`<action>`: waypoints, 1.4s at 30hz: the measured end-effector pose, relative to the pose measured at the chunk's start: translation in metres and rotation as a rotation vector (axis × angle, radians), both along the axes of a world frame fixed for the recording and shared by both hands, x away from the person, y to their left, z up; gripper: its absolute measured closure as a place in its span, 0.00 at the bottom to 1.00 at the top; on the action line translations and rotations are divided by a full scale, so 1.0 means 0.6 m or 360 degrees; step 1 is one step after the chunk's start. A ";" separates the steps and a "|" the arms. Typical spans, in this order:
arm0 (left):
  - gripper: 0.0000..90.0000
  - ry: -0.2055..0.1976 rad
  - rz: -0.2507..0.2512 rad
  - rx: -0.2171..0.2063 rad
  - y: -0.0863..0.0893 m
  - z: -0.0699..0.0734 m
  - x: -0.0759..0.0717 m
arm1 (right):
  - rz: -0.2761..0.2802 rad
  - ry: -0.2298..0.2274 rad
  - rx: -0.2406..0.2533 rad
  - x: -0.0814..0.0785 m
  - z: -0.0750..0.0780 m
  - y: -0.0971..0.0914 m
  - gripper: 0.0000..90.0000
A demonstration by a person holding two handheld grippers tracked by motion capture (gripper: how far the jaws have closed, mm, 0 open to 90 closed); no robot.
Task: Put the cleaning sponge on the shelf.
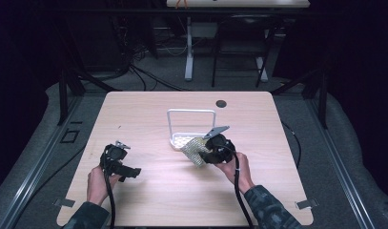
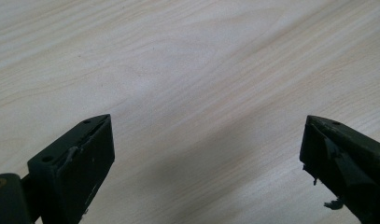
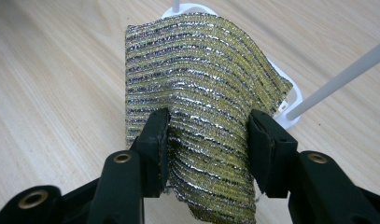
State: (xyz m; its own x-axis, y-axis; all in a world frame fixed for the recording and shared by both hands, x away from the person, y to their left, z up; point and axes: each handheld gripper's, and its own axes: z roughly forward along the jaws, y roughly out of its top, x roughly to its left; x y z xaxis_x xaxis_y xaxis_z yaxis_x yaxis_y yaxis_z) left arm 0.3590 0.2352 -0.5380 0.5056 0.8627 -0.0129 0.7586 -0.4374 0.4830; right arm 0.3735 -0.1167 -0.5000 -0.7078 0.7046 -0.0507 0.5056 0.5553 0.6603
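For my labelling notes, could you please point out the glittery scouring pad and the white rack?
scouring pad [image 3: 201, 79], right gripper view, middle of its striped face.
white rack [image 1: 191, 111], high view, top bar of its frame.

Both my grippers are matte black. The left gripper [image 2: 204, 154] has blocky, wedge-tipped jaws with small screw holes near the tips and frayed, peeling pad edges. Behind the fingers [image 3: 157, 140] of the right gripper [image 3: 208, 140], brass-ringed pivot holes dot the arms. Black cables trail from each body, and I wear dark patterned sleeves [image 1: 270, 207].
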 end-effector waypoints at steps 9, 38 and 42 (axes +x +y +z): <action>0.03 -0.0011 -0.0014 -0.0006 -0.001 0.002 -0.002 | 0.0001 -0.0037 0.0003 0.008 -0.001 0.024 0.59; 0.03 -0.0002 -0.0015 -0.0009 -0.009 -0.001 0.002 | -0.0107 -0.0116 0.0016 0.044 -0.011 0.052 0.59; 0.03 0.0001 -0.0023 -0.0005 -0.010 -0.001 0.001 | -0.0111 -0.0138 -0.0011 0.049 -0.014 0.061 0.58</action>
